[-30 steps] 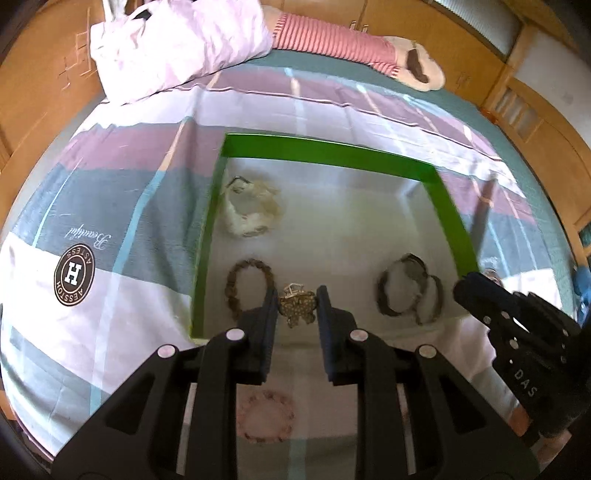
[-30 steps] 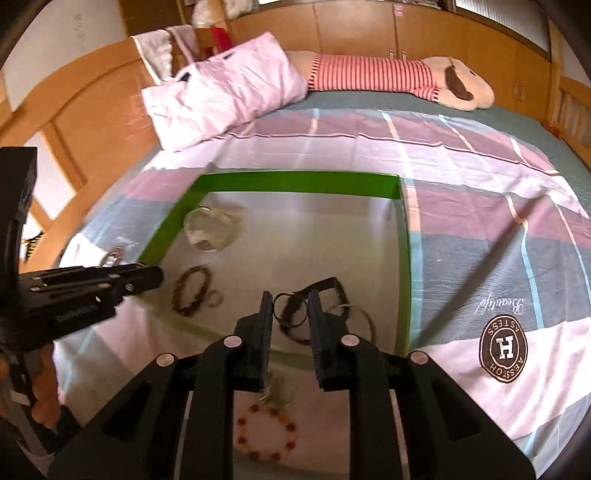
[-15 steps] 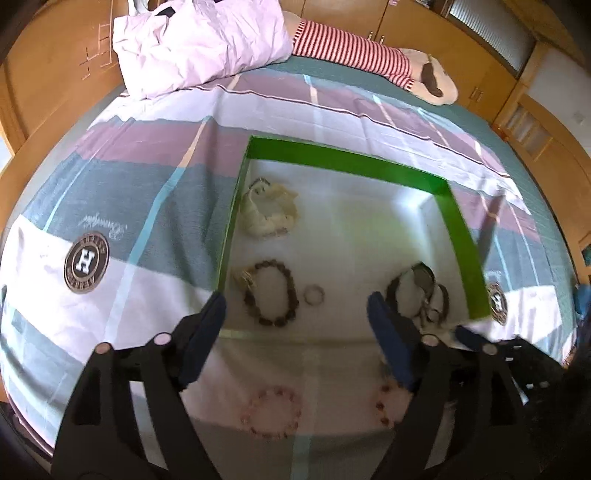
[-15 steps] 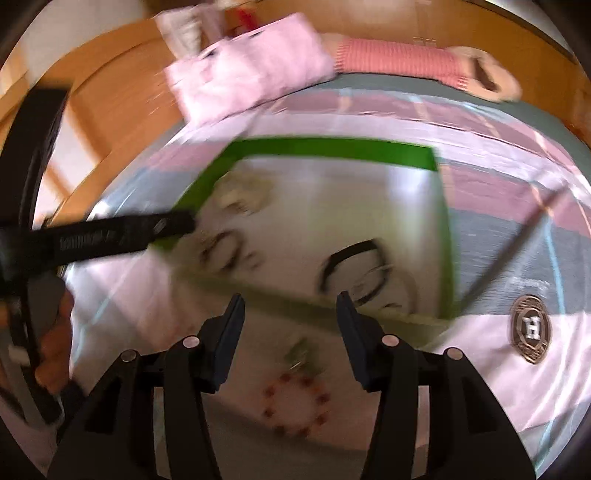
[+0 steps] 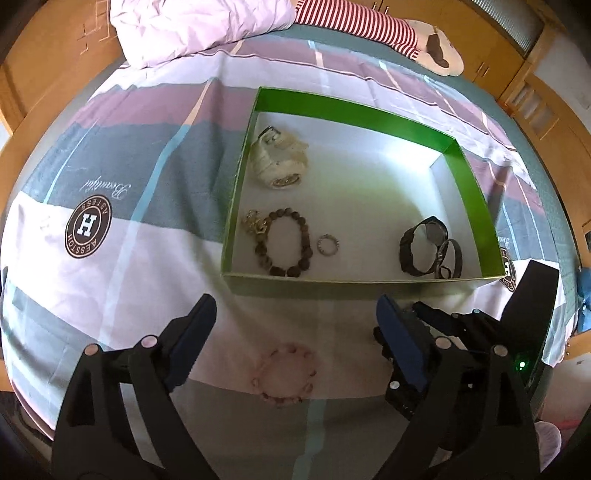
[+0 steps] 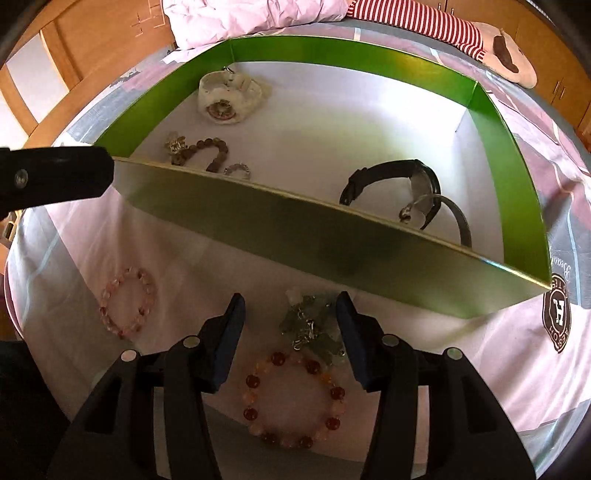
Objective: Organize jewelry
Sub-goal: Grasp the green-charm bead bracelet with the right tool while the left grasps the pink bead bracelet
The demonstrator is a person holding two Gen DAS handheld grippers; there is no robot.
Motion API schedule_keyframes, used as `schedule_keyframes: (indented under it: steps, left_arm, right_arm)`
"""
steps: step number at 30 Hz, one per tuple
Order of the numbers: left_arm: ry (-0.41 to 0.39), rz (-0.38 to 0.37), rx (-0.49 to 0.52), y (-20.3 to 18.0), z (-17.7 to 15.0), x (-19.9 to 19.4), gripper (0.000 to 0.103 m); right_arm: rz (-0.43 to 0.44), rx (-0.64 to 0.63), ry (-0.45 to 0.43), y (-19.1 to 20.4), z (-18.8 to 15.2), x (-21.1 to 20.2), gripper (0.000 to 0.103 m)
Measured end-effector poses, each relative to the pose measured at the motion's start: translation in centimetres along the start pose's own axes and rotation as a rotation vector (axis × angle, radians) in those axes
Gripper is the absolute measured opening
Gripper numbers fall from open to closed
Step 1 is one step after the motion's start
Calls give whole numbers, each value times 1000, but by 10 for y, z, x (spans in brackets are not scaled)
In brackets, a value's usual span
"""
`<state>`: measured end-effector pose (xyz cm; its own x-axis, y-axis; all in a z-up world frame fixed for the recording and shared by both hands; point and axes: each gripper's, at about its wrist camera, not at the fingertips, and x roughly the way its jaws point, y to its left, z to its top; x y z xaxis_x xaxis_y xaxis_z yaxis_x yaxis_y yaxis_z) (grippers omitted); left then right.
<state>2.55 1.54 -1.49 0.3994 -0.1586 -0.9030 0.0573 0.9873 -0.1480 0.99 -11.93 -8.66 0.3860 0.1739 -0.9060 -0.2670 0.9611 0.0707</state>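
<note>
Lay flat on a bed under a checked sheet [image 5: 155, 155] of mauve, grey and white, stamped with round "H" badges: green box [image 5: 351, 107], white inside. Behind the box, a pink pillow [image 5: 199, 26] and a striped plush toy [image 5: 369, 26]; wooden panelling all round. Inside the box: pale watch [image 5: 279, 158] at the far left, brown bead bracelet [image 5: 286, 242] near the front wall with a gold charm [image 5: 255, 223] touching it and a small ring [image 5: 328, 244] just beside, black watches [image 5: 430, 253] in the front right corner. Outside, before the front wall: pink bracelet [image 5: 284, 374], red-amber bracelet [image 6: 293, 398], green-silver charm cluster [image 6: 312, 325]. Left gripper [image 5: 295, 328] stood wide apart, just opened, nothing between the jaws. Right gripper [image 6: 290, 325] stood part open, straddling the cluster, pads not pressing.
</note>
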Motion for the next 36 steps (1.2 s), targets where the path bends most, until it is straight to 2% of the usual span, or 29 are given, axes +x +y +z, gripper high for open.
schedule_keyframes:
  steps: [3,5,10,16,18,24,28,30,31,32,35,36]
  left_arm:
    - [28,25,12,-1,-2,6,91]
    - [49,37,26,-3,-5,9,91]
    - [102,73,63,-6,-14,20,91]
    - [140,103,96,-5,-23,30,91]
    - [150,112,97,-3,-23,32,91]
    - [191,127,91,5,-27,37,91]
    - [220,126,80,15,-30,39,91]
    - [222,122,69,24,-32,37,91]
    - [220,123,69,27,-33,36,91]
    - [218,127,72,29,-34,36,91]
    - [225,157,102,31,-43,40,89]
    - [227,164,111,31,-45,42,80]
  right_arm:
    - [-7,2,-3,-1,1,0,38]
    - [-2,14,-1,-5,1,0,24]
    - [20,37,-9,-11,-1,-8,15]
    - [25,84,-42,-27,-2,-25,15]
    - [31,92,-47,-31,-2,-29,10]
    - [32,107,-59,-35,1,-37,10]
    - [38,120,-31,-37,1,-31,11]
    - [29,122,-19,-37,0,-29,23]
    - [22,119,-20,-36,-1,-29,33]
    - [13,113,-23,-35,-1,-29,38]
    - [-8,98,-11,-33,-3,-25,42]
    - [-9,96,-6,-32,-3,-23,42]
